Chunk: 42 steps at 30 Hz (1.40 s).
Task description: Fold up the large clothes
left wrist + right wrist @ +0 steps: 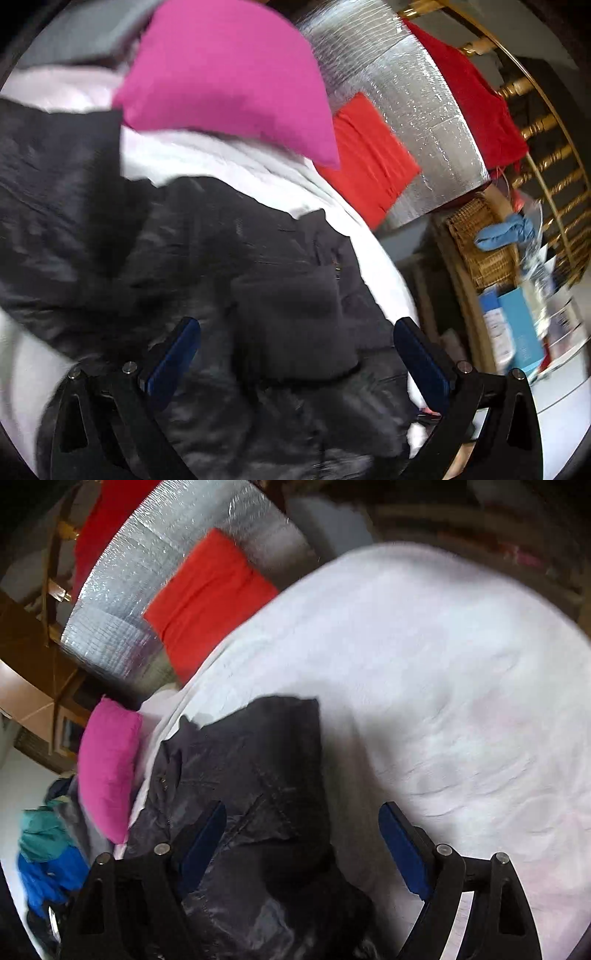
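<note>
A black puffy jacket (207, 266) lies crumpled on a white bed sheet (229, 158). My left gripper (295, 332) is open just above the jacket, its blue-padded fingers spread on either side of a dark fleece-like part. In the right wrist view the same jacket (255, 775) lies on the sheet (443, 686). My right gripper (303, 819) is open over the jacket's right edge, its left finger above the jacket and its right finger above the sheet. Neither gripper holds anything.
A pink pillow (229, 74) and a red pillow (369, 158) rest against a silver foil headboard (424, 122). A wicker shelf (484, 251) with boxes stands beside the bed. A pile of blue and teal clothes (48, 856) lies past the pink pillow (107, 768).
</note>
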Available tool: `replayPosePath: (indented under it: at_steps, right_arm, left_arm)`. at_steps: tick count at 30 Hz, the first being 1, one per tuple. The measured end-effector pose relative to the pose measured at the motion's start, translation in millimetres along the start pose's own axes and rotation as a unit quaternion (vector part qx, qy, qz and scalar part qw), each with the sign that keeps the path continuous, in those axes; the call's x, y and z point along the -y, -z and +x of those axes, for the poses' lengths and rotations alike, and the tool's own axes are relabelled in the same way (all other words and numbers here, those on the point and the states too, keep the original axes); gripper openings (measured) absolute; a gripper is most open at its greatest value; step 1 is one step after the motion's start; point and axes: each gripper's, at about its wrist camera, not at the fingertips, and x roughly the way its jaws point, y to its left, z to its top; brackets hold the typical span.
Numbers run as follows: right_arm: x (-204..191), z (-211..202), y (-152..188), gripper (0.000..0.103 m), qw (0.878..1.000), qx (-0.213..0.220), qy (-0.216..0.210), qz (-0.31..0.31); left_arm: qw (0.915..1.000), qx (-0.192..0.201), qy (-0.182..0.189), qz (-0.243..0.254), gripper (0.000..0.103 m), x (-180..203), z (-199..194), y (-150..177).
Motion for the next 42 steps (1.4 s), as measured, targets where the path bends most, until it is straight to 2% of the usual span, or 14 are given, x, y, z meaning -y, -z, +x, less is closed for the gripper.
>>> replayPosePath:
  at_steps: [3,5,12,13,14,15,23,28,30,33,35,38,40,42]
  right_arm:
    - [-10.4,22.0,3.4,0.080,0.999,-0.036,0.005,-0.017]
    - [-19.6,34.8,12.2,0.057,0.997,-0.061,0.021,-0.038]
    - [-51.1,37.1,29.7,0.046,0.989,-0.028,0.096,-0.113]
    - [-52.1,38.6,29.9,0.046,0.988,-0.028,0.100,-0.116]
    - [-52.6,41.2,31.4,0.046,0.987,-0.029,0.105,-0.118]
    - [-51.9,42.9,31.5,0.046,0.987,-0.030,0.104,-0.115]
    - [-48.7,34.8,34.3,0.046,0.989,-0.028,0.100,-0.104]
    - [-38.8,31.3,31.5,0.046,0.993,-0.026,0.090,-0.077]
    - [-37.3,27.0,31.4,0.043,0.994,-0.016,0.084,-0.068]
    - [-35.3,16.3,32.5,0.036,0.996,0.013,0.072,-0.055]
    - [-30.8,8.2,31.7,0.033,0.997,0.032,0.055,-0.036]
    - [-21.8,0.4,28.0,0.032,0.998,0.051,0.043,-0.013]
    - [-15.6,4.3,26.8,0.032,0.998,0.038,0.043,-0.005]
    - [-11.0,8.8,26.4,0.032,0.999,0.020,0.036,0.007]
  left_arm:
    - [0.9994,-0.029,0.000,-0.020,0.103,-1.6,21.2,-8.4]
    - [0.9977,-0.058,0.012,-0.034,0.103,-1.2,36.2,-9.4]
    - [0.9972,-0.067,-0.006,-0.034,0.100,0.8,51.8,-8.6]
    - [0.9969,-0.071,-0.011,-0.032,0.089,0.3,54.2,-7.5]
    - [0.9966,-0.075,-0.010,-0.032,0.068,-0.6,55.0,-5.8]
    - [0.9959,-0.085,-0.008,-0.030,0.060,-0.9,58.3,-2.5]
    - [0.9935,-0.098,-0.046,0.034,0.021,3.7,52.6,13.5]
    - [0.9936,-0.037,0.009,0.106,0.019,20.6,18.9,12.0]
    - [0.9865,0.010,0.032,0.161,0.019,37.5,4.4,12.5]
    - [0.9620,0.090,0.046,0.254,0.019,61.6,-9.8,20.7]
    - [0.9555,0.099,0.039,0.275,0.019,66.6,-8.9,23.1]
    - [0.9508,0.087,-0.028,0.296,0.022,57.6,4.4,24.2]
    - [0.9508,0.034,-0.094,0.293,0.024,37.9,24.6,21.9]
    - [0.9553,-0.011,-0.124,0.268,0.024,16.1,34.6,18.0]
